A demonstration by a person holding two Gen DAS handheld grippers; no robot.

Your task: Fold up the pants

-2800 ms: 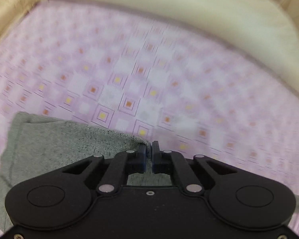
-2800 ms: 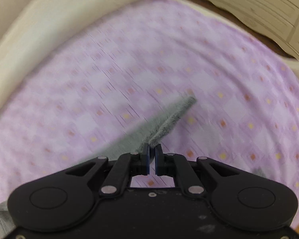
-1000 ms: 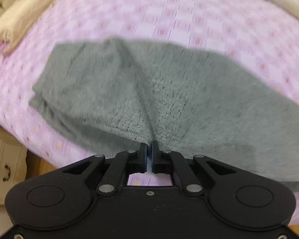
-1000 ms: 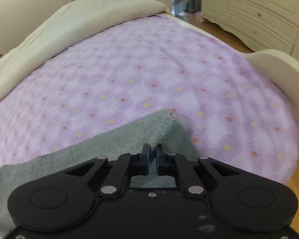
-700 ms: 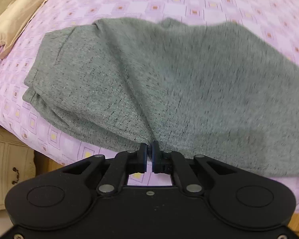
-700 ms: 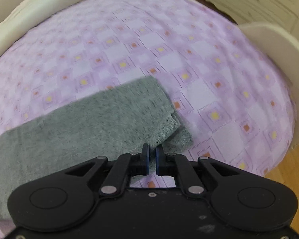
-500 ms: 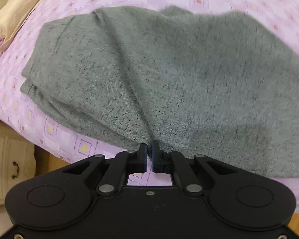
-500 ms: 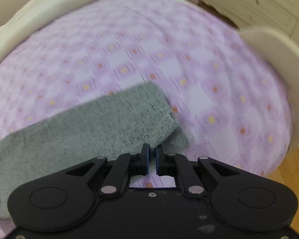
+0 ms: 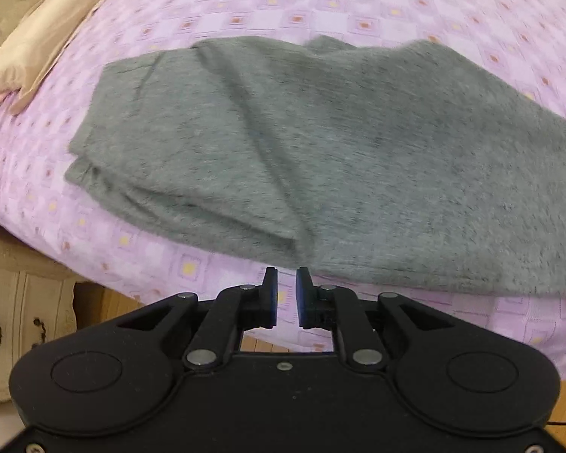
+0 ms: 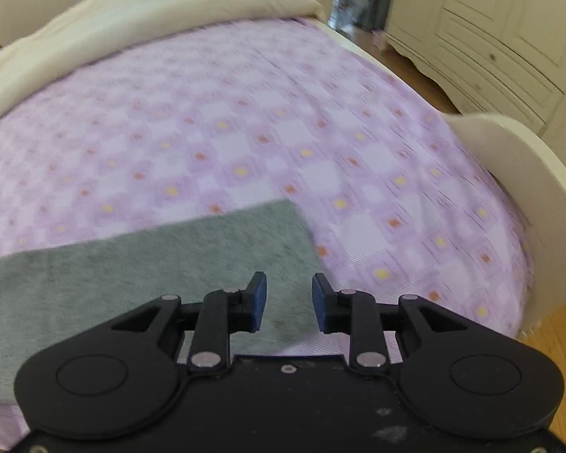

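At the far left of the left wrist view stood a cream cabinet (image 9: 22, 324) with dark handles, and above it a tan pillow (image 9: 45, 37) lay along the edge of the bed. The gray pants (image 9: 320, 151) lay folded lengthwise across the purple patterned bedsheet (image 9: 283, 11), with the wider, layered end toward the left and the legs running off to the right. The left gripper (image 9: 284, 294) hung just off the near edge of the pants, above the sheet; its jaws were opening, with a narrow gap between the blue pads and no cloth caught in it. In the right wrist view, a cream blanket (image 10: 151, 3) was bunched at the far left end of the bed, and the purple sheet spread below it. The leg end of the pants (image 10: 169, 256) lay flat near the front edge of the bed. The right gripper (image 10: 288, 302) hovered over that end, its jaws opening wider than the left one's, with the gray cloth seen beneath the gap but not pinched by the pads. Further right rose the cream footboard (image 10: 528, 173), and beyond it a cream wardrobe (image 10: 509, 30) stood on the wooden floor (image 10: 562, 339).
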